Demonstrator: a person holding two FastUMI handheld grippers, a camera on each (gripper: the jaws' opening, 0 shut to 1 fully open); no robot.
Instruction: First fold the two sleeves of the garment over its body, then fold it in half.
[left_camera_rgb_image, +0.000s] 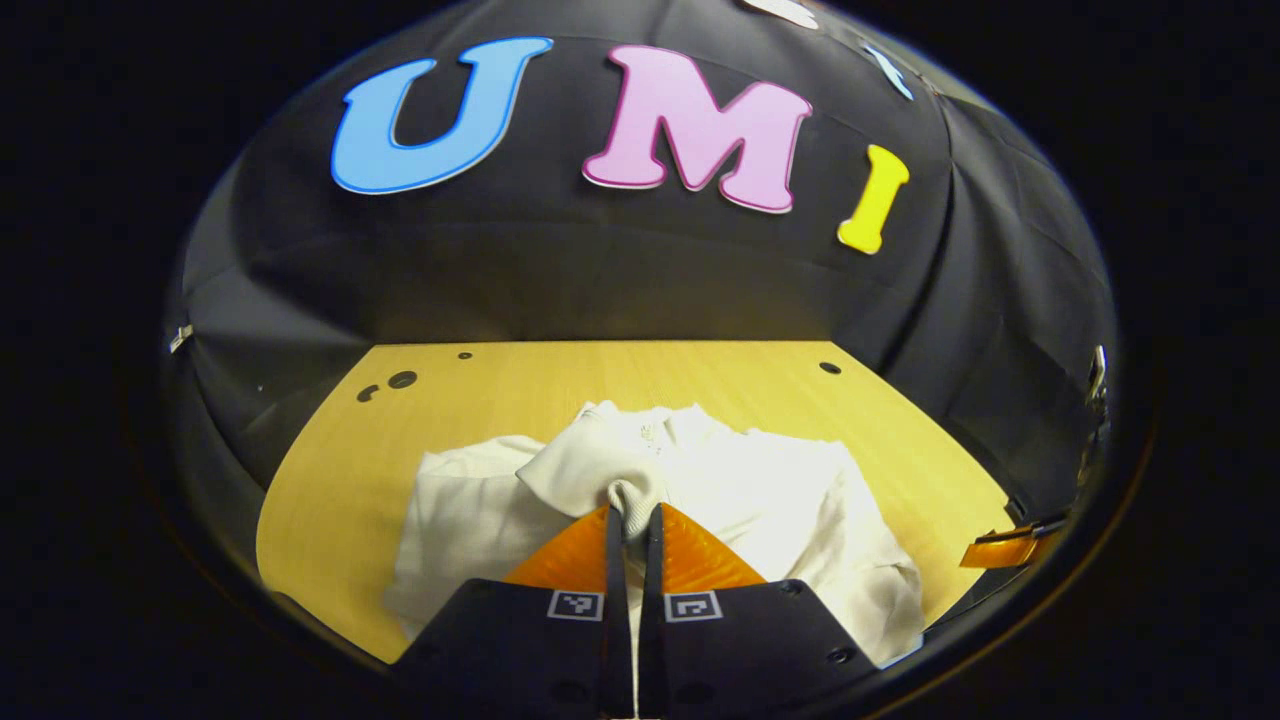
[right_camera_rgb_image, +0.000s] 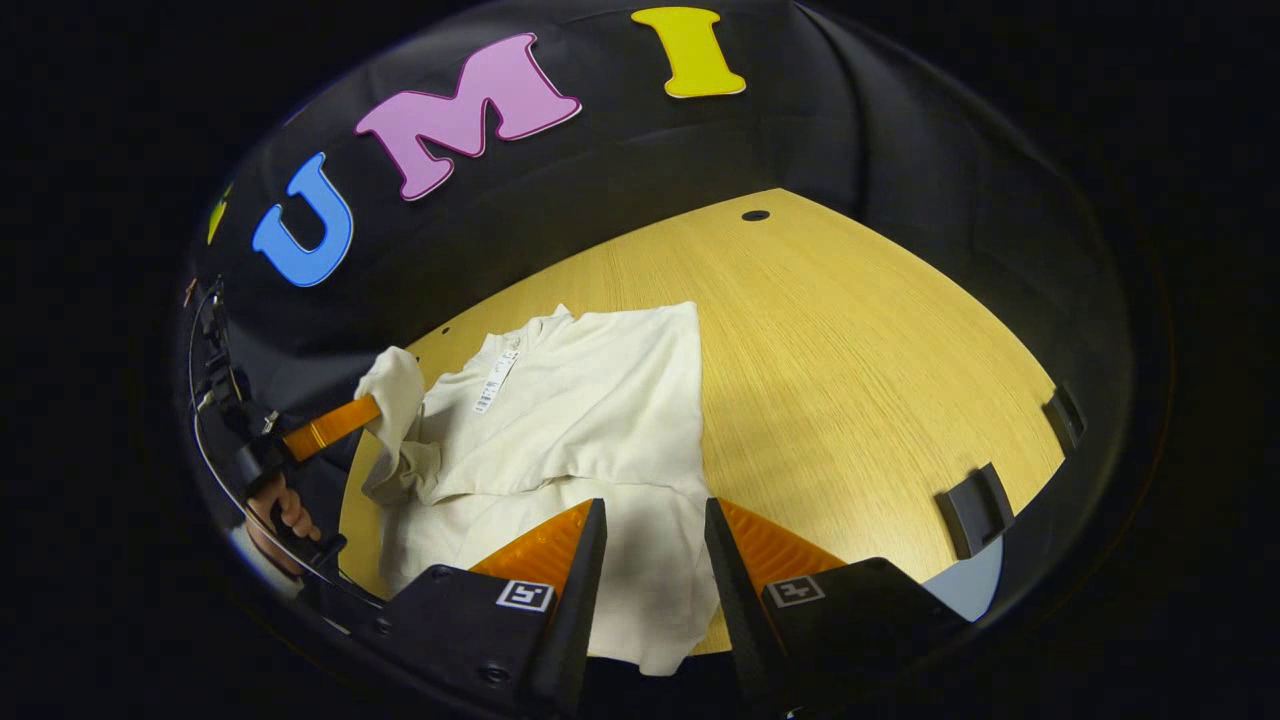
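Observation:
A white long-sleeved garment (left_camera_rgb_image: 760, 490) lies spread on the wooden table (left_camera_rgb_image: 500, 390). My left gripper (left_camera_rgb_image: 632, 508) is shut on a sleeve cuff (left_camera_rgb_image: 628, 495) and holds it bunched over the garment's body. In the right gripper view the garment (right_camera_rgb_image: 580, 400) lies with its collar toward the wall, and the left gripper (right_camera_rgb_image: 330, 428) holds the sleeve (right_camera_rgb_image: 395, 395) lifted at the garment's left side. My right gripper (right_camera_rgb_image: 655, 510) stands open just above the garment's near part, with cloth showing between its fingers but not pinched. The garment's right edge runs straight.
Bare table (right_camera_rgb_image: 850, 350) stretches to the right of the garment. Small round holes (right_camera_rgb_image: 755, 215) mark the table near the wall. Dark brackets (right_camera_rgb_image: 975, 510) sit on the table's right edge. A hand (right_camera_rgb_image: 285, 510) holds the left gripper at the far left.

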